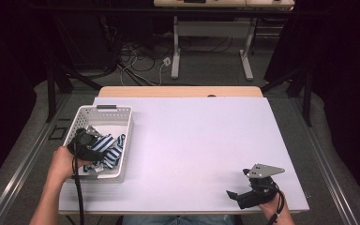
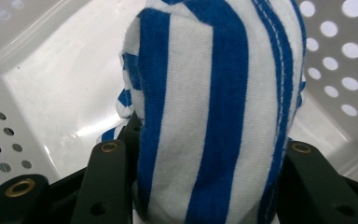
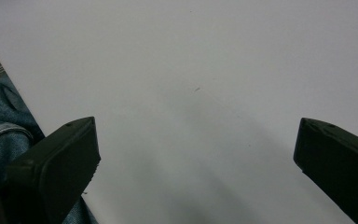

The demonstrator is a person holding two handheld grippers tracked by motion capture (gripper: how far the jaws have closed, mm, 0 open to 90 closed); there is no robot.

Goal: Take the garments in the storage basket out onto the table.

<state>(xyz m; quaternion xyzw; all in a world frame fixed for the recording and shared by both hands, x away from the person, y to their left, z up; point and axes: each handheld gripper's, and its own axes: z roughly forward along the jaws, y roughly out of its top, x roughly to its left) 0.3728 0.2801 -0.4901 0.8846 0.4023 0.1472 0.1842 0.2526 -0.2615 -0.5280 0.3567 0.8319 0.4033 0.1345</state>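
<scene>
One white perforated basket (image 1: 122, 123) stands at the left edge of the table (image 1: 197, 140), and inside it the left gripper (image 1: 90, 149) is clamped on one blue-and-white striped cloth (image 2: 214, 116). The basket walls stand close around that gripper. The right gripper (image 1: 243, 193), jaws wide apart and holding nothing, rests near the front right corner with much free table between.

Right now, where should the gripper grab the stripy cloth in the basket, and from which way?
Grab the bunched fold that stands up, as the left gripper already does: it is shut on the striped cloth from the person's side. The cloth lies crumpled in the white basket, so coming over the near rim probably avoids the holed walls.
</scene>
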